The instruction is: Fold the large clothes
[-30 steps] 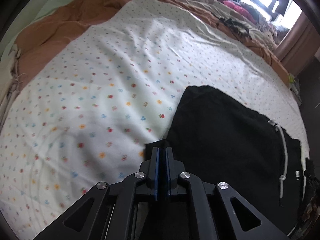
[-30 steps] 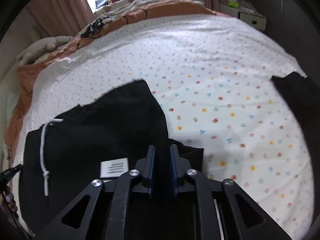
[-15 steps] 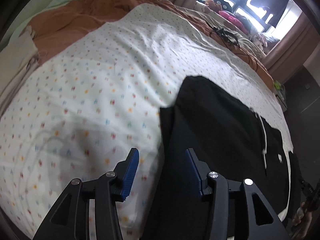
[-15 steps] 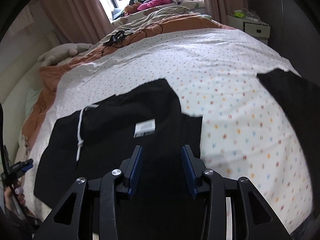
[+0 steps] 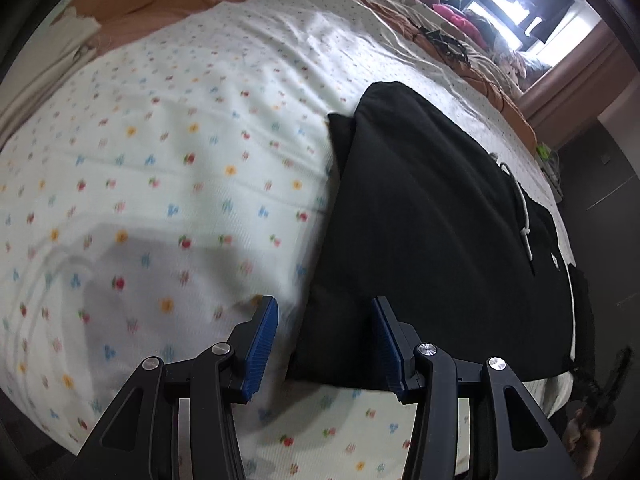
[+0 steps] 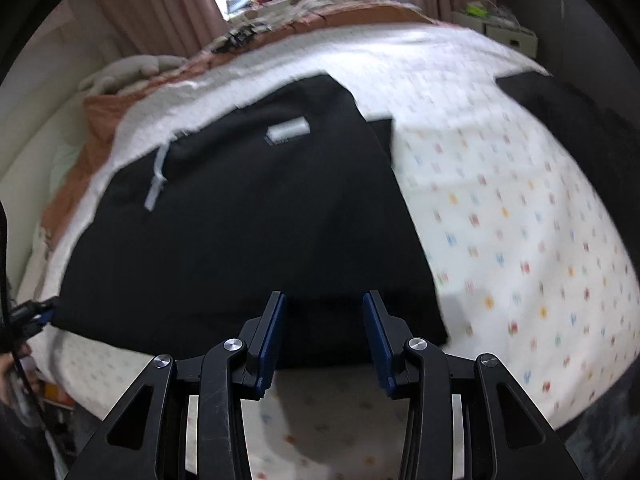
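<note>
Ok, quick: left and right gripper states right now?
Left gripper: open, holding nothing, over the black garment.
Right gripper: open, holding nothing.

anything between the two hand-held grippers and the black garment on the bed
Nothing visible. The left hand-held gripper and right hand-held gripper both hang open just above the near edge of the black garment, which lies flat on the dotted bedsheet.

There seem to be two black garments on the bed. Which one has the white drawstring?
The folded black garment lying just ahead of both tools; its white drawstring and label show. The other dark garment, far right, shows neither.
</note>
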Available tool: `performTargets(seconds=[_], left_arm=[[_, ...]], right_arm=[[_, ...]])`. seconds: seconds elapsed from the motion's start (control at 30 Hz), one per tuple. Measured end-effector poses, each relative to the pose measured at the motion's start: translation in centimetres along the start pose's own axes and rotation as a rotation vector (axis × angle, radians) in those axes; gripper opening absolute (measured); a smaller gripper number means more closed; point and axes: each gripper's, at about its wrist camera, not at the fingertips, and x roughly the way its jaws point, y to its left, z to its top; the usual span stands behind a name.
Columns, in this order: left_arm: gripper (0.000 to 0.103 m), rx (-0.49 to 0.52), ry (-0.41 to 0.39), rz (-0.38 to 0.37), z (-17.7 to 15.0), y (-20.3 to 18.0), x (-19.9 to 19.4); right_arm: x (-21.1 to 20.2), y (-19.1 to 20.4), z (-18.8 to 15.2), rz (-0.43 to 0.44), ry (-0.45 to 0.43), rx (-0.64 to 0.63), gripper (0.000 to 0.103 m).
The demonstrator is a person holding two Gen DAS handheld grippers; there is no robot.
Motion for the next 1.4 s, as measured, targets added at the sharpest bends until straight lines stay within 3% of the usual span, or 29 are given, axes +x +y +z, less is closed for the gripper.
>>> performTargets(seconds=[0.2, 0.4, 0.57, 0.83, 1.0, 1.03, 1.23, 1.3, 1.37, 1.4], left_arm=[[0.05, -0.042, -0.008, -0.029, -0.8, 1.0, -0.9], [0.05, -0.136, 0.01, -0.125, -1.7, 2.1, -0.9], [0.05, -0.194, 0.02, -0.193, -1.6, 2.3, -0.3], [0.05, -0.237, 0.032, -0.262, -0.9, 1.9, 1.1], [0.05, -0.185, 0.028, -0.246, -0.2, 1.3, 1.7], [0.048, -0.179, 0.027, -0.242, -0.1, 1.3, 1.7], [0.039, -0.171, 0.021, -0.241, -0.2, 1.6, 1.8], [0.037, -0.176, 0.019, -0.252, -0.3, 1.9, 1.7], [0.036, -0.18, 0.02, -0.262, -0.3, 2.1, 1.8], [0.035, -0.181, 0.021, -0.266, -0.4, 2.2, 1.7]], right_arm=[[0.1, -1.7, -1.4, -0.014, 0.025, 0.051, 0.039], [-2.6, -0.2, -1.2, 0.01, -0.025, 0.017, 0.039], [-4.0, 2.2, -1.1, 0.058, -0.059, -0.02, 0.039], [-2.7, 7.4, -0.3, 0.136, -0.036, -0.081, 0.04], [-0.9, 11.2, 0.2, 0.175, 0.002, -0.133, 0.043], [-0.4, 11.9, 0.4, 0.179, 0.009, -0.139, 0.047], [2.6, 16.1, 1.4, 0.2, 0.039, -0.191, 0.047], [3.7, 17.2, 1.7, 0.181, 0.051, -0.203, 0.043], [5.0, 17.8, 1.6, 0.17, 0.079, -0.192, 0.027], [5.6, 17.9, 1.3, 0.167, 0.093, -0.185, 0.025]])
